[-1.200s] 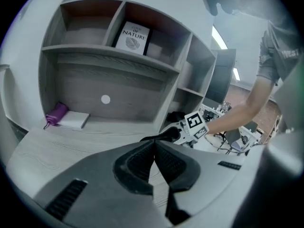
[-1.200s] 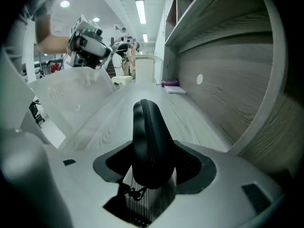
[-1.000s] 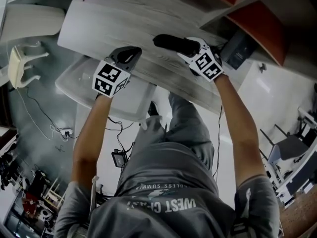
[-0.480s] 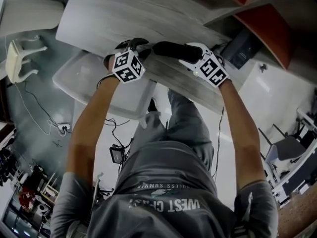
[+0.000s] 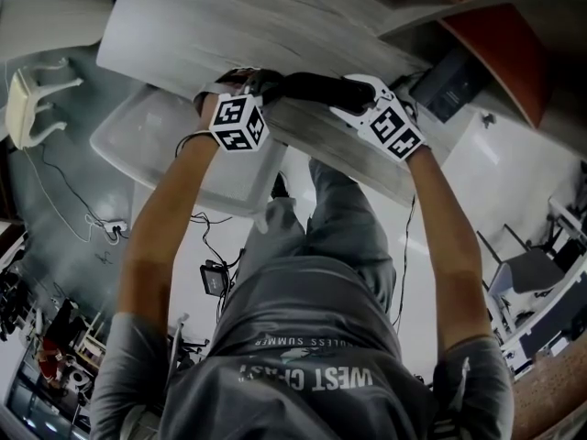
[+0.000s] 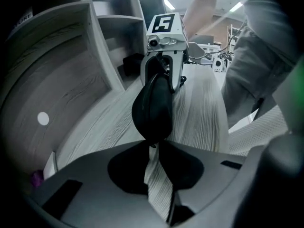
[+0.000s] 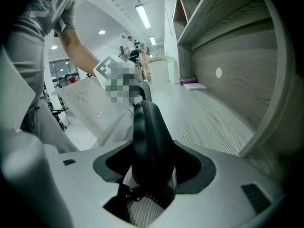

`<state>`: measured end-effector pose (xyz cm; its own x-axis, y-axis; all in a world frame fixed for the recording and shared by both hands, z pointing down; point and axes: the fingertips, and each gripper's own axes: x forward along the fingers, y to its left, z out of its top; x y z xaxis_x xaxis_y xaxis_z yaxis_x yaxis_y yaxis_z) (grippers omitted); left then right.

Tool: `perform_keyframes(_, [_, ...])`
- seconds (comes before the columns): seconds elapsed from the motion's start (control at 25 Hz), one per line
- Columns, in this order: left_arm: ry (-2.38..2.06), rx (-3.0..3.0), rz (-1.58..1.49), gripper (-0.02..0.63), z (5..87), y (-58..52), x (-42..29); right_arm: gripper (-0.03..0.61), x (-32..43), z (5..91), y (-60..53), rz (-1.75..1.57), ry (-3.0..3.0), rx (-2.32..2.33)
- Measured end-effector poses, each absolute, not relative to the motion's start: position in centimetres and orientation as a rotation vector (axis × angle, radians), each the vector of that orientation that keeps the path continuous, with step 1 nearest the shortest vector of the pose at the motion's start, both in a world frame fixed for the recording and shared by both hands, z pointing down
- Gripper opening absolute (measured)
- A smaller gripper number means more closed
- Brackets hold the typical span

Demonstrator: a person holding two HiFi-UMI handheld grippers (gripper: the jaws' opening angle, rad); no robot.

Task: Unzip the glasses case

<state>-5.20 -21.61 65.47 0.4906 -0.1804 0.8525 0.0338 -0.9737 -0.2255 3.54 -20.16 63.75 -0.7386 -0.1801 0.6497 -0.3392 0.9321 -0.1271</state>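
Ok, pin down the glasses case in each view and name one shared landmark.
Head view: glasses case top centre, over the near edge of the table.
Left gripper view: centre, seen end-on.
Right gripper view: lower centre, seen end-on.
Shared landmark: the grey wood-grain table.

An office-like lab is showing itself: strip lights (image 7: 142, 14) are glowing overhead; cables (image 5: 66, 207) are trailing across the floor (image 5: 83, 172) beside a shelved desk (image 5: 275, 26).

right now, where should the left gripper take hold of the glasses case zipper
Probably the small pull tab at the glasses case end opposite the right gripper, coming end-on along the seam. The left gripper, jaws closing, straddles it.
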Motion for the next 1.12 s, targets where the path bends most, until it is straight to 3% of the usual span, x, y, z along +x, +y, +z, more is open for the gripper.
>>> perform_keyframes(0.24, [0.111, -2.502, -1.474, 0.019, 64.7, -21.5, -5.7, 0.261, 3.6, 63.7, -20.0, 0.294, -2.395, 0.356])
perform_keyframes(1.12, [0.134, -2.503, -1.531, 0.011, 61.4, -21.2, -6.4, 0.253, 3.1, 64.3, -19.8, 0.326, -2.247, 0.353])
